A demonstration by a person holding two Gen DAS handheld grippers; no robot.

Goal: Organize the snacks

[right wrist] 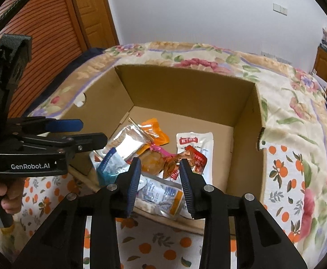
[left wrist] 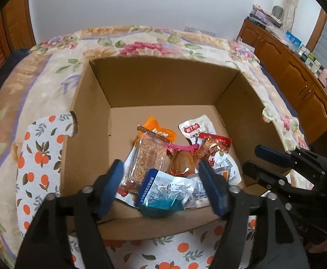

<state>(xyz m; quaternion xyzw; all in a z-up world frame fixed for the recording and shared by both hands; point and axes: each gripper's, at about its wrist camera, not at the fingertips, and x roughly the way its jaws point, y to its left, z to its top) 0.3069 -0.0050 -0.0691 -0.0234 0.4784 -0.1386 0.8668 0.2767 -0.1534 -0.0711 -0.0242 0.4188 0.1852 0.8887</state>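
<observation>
Presently both grippers hang over the near wall of the cardboard box (left wrist: 91, 103), pointing down into it. The left gripper (left wrist: 163, 186) has its jaws wide and bare. The blue-and-white packet (left wrist: 163, 190) lies below and between them, against the near wall, but no pad presses on it. Its long axis runs roughly left to right, across the jaw gap. The right gripper (right wrist: 160, 179) stands at a middling opening, also bare; beneath it lies a white packet with an orange corner (right wrist: 163, 198).

The left gripper is judged the nearer one to the blue-and-white packet. The right is nearer the red-and-white sachet (right wrist: 197, 160).

Count, near to far, inside the box:
- one blue-and-white packet;
- one white packet with an orange corner;
- one clear grain bar (left wrist: 150, 157), its long axis running near to far;
- one amber-wrapped round piece (left wrist: 182, 163);
- one red-and-white sachet;
- one orange pouch (left wrist: 161, 130);
- one white pouch with a red label (left wrist: 197, 126).

More may lie hidden under the heap. The far half of the box floor is bare. The box sits on a fruit-print cloth (left wrist: 40, 157) over a floral blanket (left wrist: 141, 42).
</observation>
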